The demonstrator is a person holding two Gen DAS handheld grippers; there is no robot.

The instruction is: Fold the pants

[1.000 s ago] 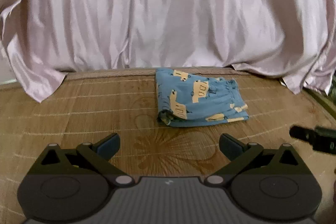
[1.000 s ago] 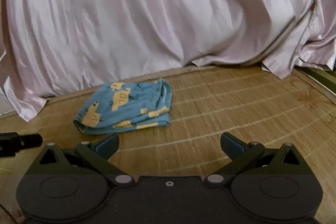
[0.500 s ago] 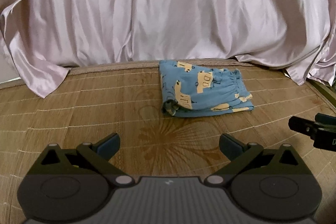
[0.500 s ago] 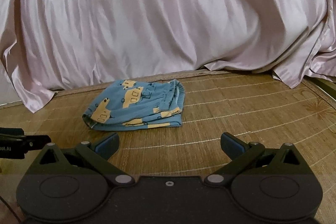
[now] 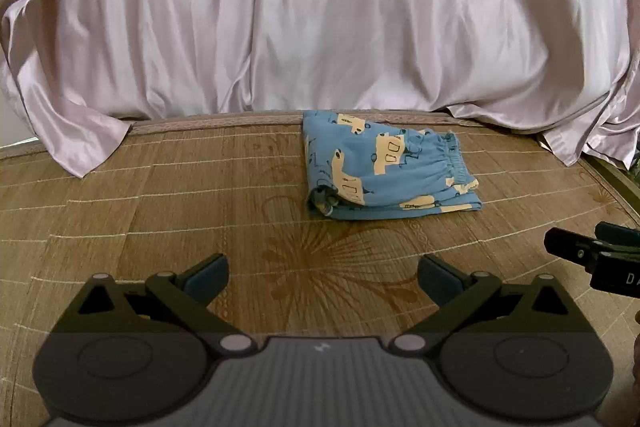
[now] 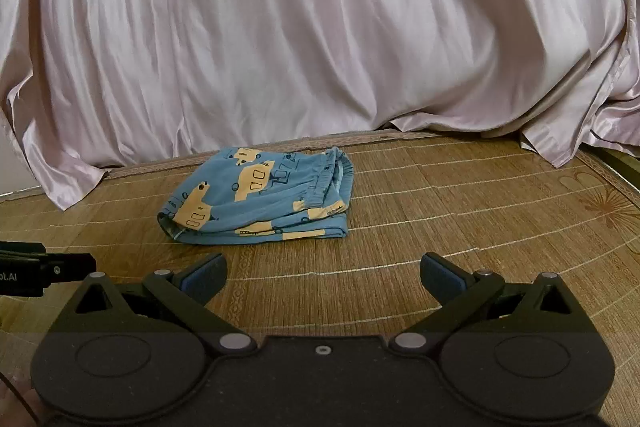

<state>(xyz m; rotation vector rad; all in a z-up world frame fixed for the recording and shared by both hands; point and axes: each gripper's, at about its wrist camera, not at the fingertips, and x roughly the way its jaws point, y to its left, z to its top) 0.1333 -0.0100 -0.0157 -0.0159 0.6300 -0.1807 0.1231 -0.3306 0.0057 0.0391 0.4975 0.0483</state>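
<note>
While the small blue cotton pants (image 5: 384,171) printed with yellow vehicles lie folded in a compact stack on the woven bamboo mat (image 5: 160,227), near the pale satin drape (image 5: 320,19), the left gripper (image 5: 322,277) and right gripper (image 6: 322,277) hover apart from them, jaws wide and empty; the fold looks finished.

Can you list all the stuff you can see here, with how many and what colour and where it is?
pants: one, blue with yellow vehicle prints, folded, lying on the mat near the curtain.
mat: one, brown woven with a flower pattern, covering the surface under everything.
curtain: one, shiny pale pink, hanging behind the mat, its hem resting on the mat at both sides.
left gripper: one, black with blue pads, open, held short of the pants, holding nothing.
right gripper: one, black with blue pads, open, held short of the pants, holding nothing.
</note>
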